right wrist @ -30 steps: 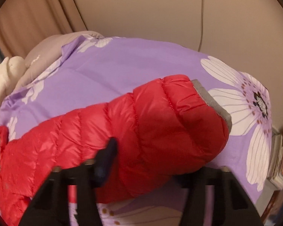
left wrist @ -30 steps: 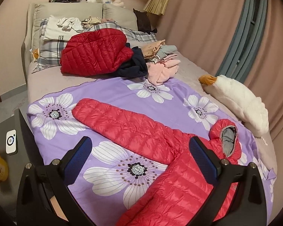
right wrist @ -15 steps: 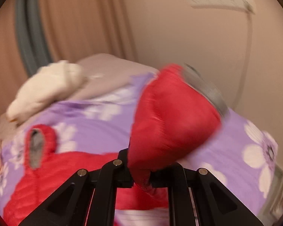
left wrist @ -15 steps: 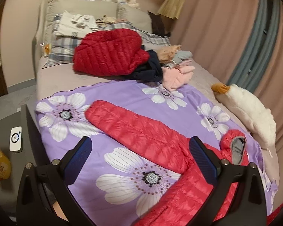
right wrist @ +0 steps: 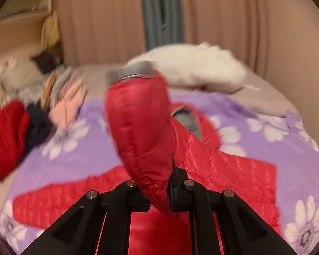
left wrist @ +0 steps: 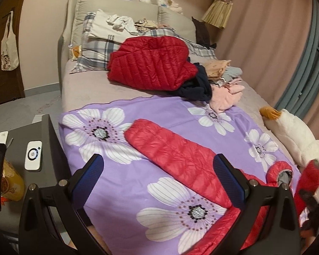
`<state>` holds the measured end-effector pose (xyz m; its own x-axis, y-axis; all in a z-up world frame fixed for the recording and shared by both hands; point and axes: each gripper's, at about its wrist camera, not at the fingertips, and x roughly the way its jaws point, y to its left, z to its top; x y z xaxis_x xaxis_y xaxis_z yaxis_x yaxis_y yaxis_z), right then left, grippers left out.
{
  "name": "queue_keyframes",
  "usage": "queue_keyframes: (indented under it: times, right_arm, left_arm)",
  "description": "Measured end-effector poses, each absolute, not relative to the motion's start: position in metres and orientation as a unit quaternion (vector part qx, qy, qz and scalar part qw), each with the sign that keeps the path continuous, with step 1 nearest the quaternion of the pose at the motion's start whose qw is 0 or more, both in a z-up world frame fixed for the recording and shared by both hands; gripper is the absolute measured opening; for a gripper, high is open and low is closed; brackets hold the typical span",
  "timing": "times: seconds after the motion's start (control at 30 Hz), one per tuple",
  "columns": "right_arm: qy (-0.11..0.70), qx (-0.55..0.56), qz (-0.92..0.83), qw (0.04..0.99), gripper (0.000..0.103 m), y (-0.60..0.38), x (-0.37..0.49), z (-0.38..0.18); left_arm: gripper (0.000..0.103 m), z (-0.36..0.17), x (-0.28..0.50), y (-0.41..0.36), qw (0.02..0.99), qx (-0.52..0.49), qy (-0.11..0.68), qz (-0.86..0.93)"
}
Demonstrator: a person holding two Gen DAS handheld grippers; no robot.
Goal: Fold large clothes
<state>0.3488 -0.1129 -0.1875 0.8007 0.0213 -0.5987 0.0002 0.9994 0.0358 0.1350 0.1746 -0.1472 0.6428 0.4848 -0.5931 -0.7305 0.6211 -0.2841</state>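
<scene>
My right jaws (right wrist: 159, 193) were clamped on one sleeve (right wrist: 138, 127) of the red puffer jacket (right wrist: 223, 170), holding it upright with its grey cuff topmost above the purple flowered bedspread (right wrist: 85, 153). My left jaws (left wrist: 159, 182) hung wide apart and empty over the near edge of the bed, pointing along the jacket's other sleeve (left wrist: 170, 148), which lay flat on the spread, a heap of clothes (left wrist: 155, 68) beyond it.

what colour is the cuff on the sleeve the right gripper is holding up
Grey, a band at the end of the red puffer jacket sleeve; clearest in the right wrist view, cuff.
</scene>
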Motion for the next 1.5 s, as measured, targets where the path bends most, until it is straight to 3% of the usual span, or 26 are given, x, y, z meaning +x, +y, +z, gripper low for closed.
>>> queue_keyframes:
  times: [0.2, 0.27, 0.37, 0.43, 0.5, 0.67, 0.8, 0.97, 1.07, 1.17, 1.3, 1.37, 1.47, 1.5]
  right_arm:
    - [0.349, 0.006, -0.010, 0.937, 0.014, -0.100, 0.355, -0.217]
    - [0.360, 0.011, -0.003, 0.933, 0.024, -0.094, 0.357, -0.214]
    - [0.353, 0.023, 0.009, 0.935, 0.049, -0.091, 0.354, -0.205]
    - [0.327, 0.026, 0.007, 0.945, 0.081, -0.095, 0.341, -0.193]
    - [0.285, 0.034, 0.003, 0.958, 0.086, -0.104, 0.321, -0.176]
    - [0.209, 0.016, -0.079, 0.975, 0.086, -0.141, 0.267, -0.135]
    - [0.165, 0.064, -0.129, 0.976, 0.087, -0.188, 0.227, -0.121]
    - [0.173, 0.114, -0.185, 0.961, 0.087, -0.231, 0.205, -0.131]
    - [0.175, 0.138, -0.209, 0.952, 0.087, -0.250, 0.200, -0.144]
    - [0.195, 0.127, -0.241, 0.942, 0.087, -0.263, 0.198, -0.155]
    - [0.201, 0.115, -0.266, 0.936, 0.074, -0.273, 0.190, -0.165]
    - [0.209, 0.126, -0.272, 0.931, 0.069, -0.281, 0.186, -0.169]
    - [0.205, 0.142, -0.283, 0.926, 0.060, -0.293, 0.177, -0.169]
    - [0.197, 0.141, -0.286, 0.927, 0.053, -0.296, 0.173, -0.168]
  left_arm:
    - [0.103, -0.154, 0.127, 0.185, 0.863, -0.270, 0.236, 0.356]
    - [0.103, -0.156, 0.127, 0.188, 0.859, -0.277, 0.239, 0.357]
    - [0.103, -0.159, 0.128, 0.189, 0.858, -0.279, 0.246, 0.354]
    - [0.103, -0.160, 0.129, 0.188, 0.858, -0.276, 0.248, 0.354]
    - [0.103, -0.163, 0.132, 0.187, 0.858, -0.277, 0.250, 0.354]
    - [0.103, -0.177, 0.144, 0.194, 0.861, -0.286, 0.234, 0.349]
    - [0.103, -0.207, 0.166, 0.209, 0.860, -0.308, 0.243, 0.327]
    - [0.101, -0.278, 0.202, 0.250, 0.811, -0.420, 0.312, 0.262]
    - [0.101, -0.321, 0.212, 0.273, 0.757, -0.540, 0.309, 0.198]
    - [0.102, -0.321, 0.219, 0.285, 0.769, -0.568, 0.248, 0.155]
    - [0.100, -0.322, 0.261, 0.295, 0.751, -0.579, 0.293, 0.119]
    - [0.093, -0.318, 0.279, 0.292, 0.757, -0.560, 0.317, 0.115]
    - [0.069, -0.315, 0.298, 0.285, 0.769, -0.514, 0.347, 0.157]
    - [0.048, -0.309, 0.302, 0.280, 0.775, -0.492, 0.355, 0.179]
